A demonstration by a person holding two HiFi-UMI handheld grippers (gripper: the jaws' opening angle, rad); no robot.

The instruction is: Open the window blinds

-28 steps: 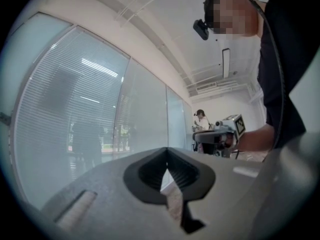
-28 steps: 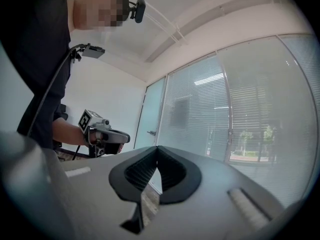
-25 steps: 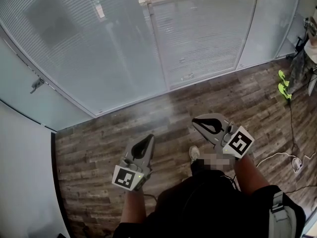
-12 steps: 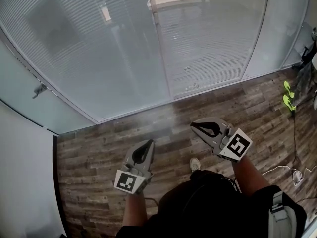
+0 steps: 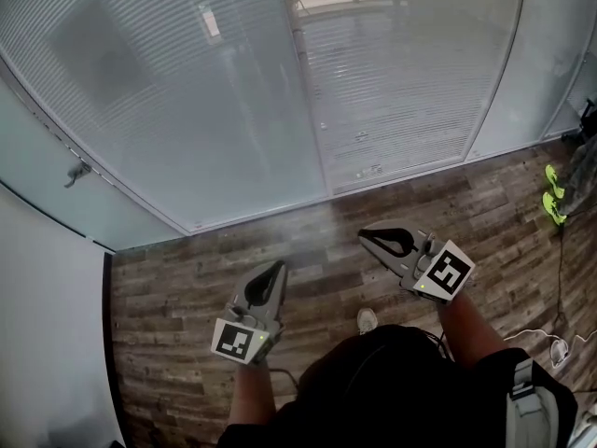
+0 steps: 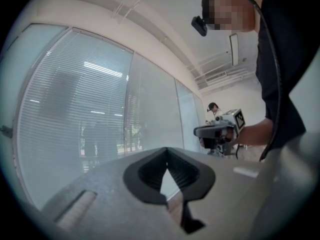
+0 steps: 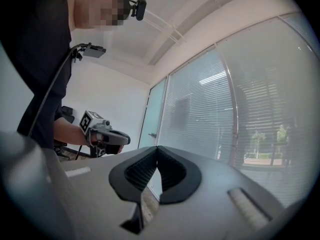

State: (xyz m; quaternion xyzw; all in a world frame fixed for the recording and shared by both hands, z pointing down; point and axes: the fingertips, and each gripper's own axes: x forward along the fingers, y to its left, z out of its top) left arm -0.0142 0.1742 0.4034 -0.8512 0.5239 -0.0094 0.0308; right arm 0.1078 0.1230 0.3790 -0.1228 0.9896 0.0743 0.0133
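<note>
Blinds (image 5: 168, 91): pale horizontal slats, turned closed, along far edge of wood floor (image 5: 177, 278). Left gripper (image 5: 277, 267), right gripper (image 5: 364, 236): fingers together, holding nothing, well apart from blinds

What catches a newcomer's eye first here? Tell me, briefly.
The window blinds, lowered across the glass wall, fill the top of the head view. Below, over the wood floor, the left gripper and right gripper point toward the glass, both shut and empty. What look like bright green shoes stand out at the right edge.
</note>
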